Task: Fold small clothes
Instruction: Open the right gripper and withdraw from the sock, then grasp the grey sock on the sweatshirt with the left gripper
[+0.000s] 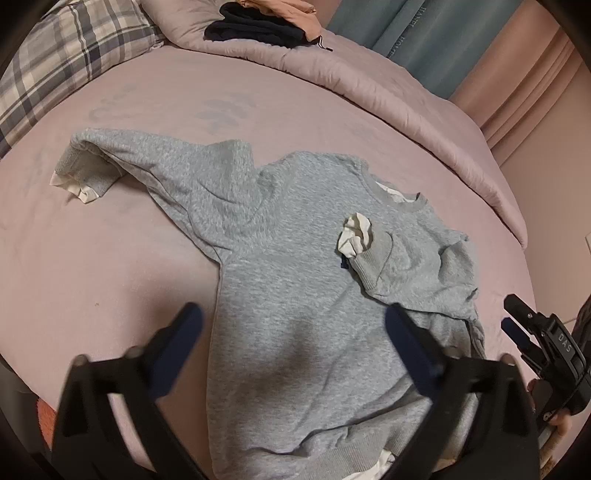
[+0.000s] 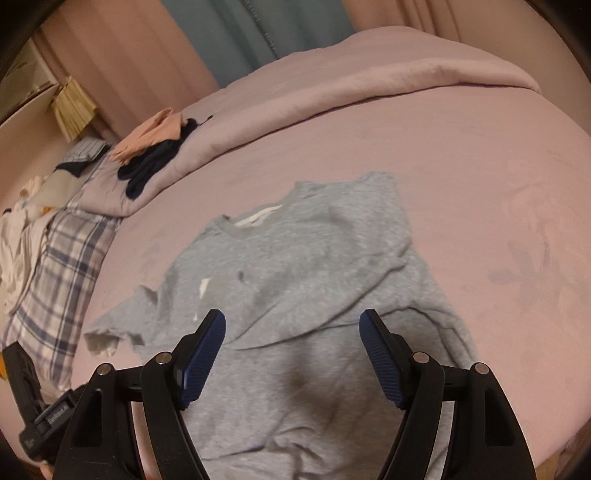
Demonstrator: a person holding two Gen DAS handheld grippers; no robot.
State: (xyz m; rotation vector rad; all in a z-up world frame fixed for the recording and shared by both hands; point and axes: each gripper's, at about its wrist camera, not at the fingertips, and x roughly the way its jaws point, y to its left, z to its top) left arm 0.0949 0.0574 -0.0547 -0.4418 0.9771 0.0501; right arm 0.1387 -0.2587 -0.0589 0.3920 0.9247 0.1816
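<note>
A small grey sweatshirt with white cuffs lies on the pink bed sheet. Its left sleeve stretches out to the far left. Its right sleeve is folded in over the chest. My left gripper is open and empty, above the sweatshirt's lower body. My right gripper is open and empty over the same garment; it also shows at the right edge of the left wrist view.
A rolled pink duvet runs along the far side. Dark and peach clothes lie stacked on it. A plaid pillow is at the far left. Curtains hang behind the bed.
</note>
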